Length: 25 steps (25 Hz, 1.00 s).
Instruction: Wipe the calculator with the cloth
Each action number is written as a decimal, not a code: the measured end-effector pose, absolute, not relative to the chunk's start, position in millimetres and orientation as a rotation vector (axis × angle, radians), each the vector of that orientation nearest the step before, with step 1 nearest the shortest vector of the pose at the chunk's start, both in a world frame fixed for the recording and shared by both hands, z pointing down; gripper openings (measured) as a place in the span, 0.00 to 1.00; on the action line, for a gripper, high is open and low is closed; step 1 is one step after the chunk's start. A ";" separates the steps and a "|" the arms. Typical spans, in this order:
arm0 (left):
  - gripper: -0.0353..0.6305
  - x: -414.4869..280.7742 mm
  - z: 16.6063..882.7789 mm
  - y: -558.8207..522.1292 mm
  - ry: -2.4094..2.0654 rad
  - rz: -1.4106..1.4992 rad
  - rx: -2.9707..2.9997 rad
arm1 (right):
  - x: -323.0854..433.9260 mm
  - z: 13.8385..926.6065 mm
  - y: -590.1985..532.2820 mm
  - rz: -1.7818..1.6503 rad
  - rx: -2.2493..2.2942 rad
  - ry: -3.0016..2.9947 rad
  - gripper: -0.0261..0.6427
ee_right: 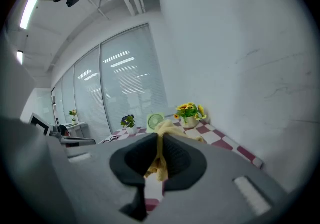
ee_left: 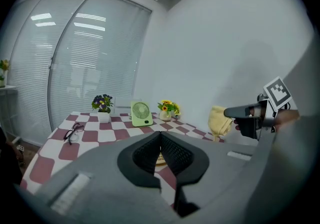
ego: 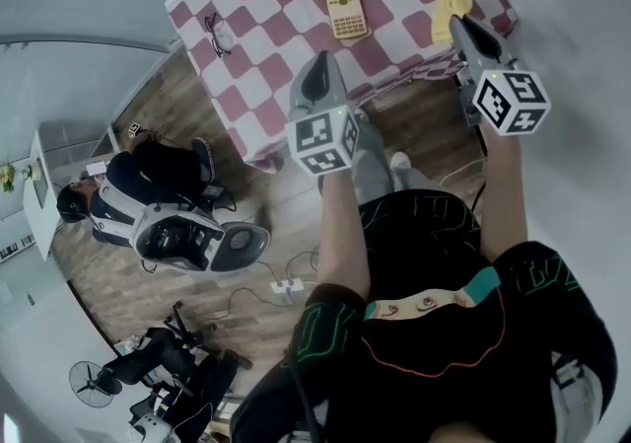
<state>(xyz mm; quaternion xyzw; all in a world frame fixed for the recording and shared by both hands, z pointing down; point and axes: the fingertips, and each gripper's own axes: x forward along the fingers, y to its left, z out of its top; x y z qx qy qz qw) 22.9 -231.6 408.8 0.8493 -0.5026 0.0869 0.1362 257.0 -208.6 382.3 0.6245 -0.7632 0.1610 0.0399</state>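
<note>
A beige calculator point(ego: 345, 9) lies flat on the red-and-white checked table point(ego: 266, 27), near its middle. My right gripper point(ego: 458, 27) is at the table's right end, shut on a yellow cloth point(ego: 449, 5). The cloth point(ee_left: 219, 120) hangs from the gripper's tip point(ee_left: 231, 113) in the left gripper view. In the right gripper view the cloth point(ee_right: 159, 160) runs between the closed jaws point(ee_right: 160, 137). My left gripper point(ego: 317, 71) is shut and empty, held off the table's front edge, short of the calculator. A sliver of the calculator point(ee_left: 160, 158) shows behind its jaws point(ee_left: 160, 134).
On the table stand a small green fan point(ee_left: 141, 113), a purple flower pot point(ee_left: 102, 106) and a sunflower pot point(ee_left: 167, 109), and black glasses point(ego: 217, 34) lie at its left. A seated person point(ego: 138, 189), a floor fan point(ego: 94, 382) and a power strip point(ego: 286, 286) are on the wooden floor.
</note>
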 end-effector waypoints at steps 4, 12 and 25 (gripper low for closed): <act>0.07 26.4 419.0 -267.0 -1.413 0.270 2.451 | 244.6 389.9 -248.3 0.475 1.833 -2.319 0.09; 0.07 18.5 453.5 -319.7 -1.351 0.314 2.412 | 206.6 420.0 -321.4 0.403 1.597 -2.310 0.09; 0.07 7.6 479.8 -373.3 -1.286 0.304 2.365 | 144.0 458.8 -409.7 0.065 1.127 -2.205 0.09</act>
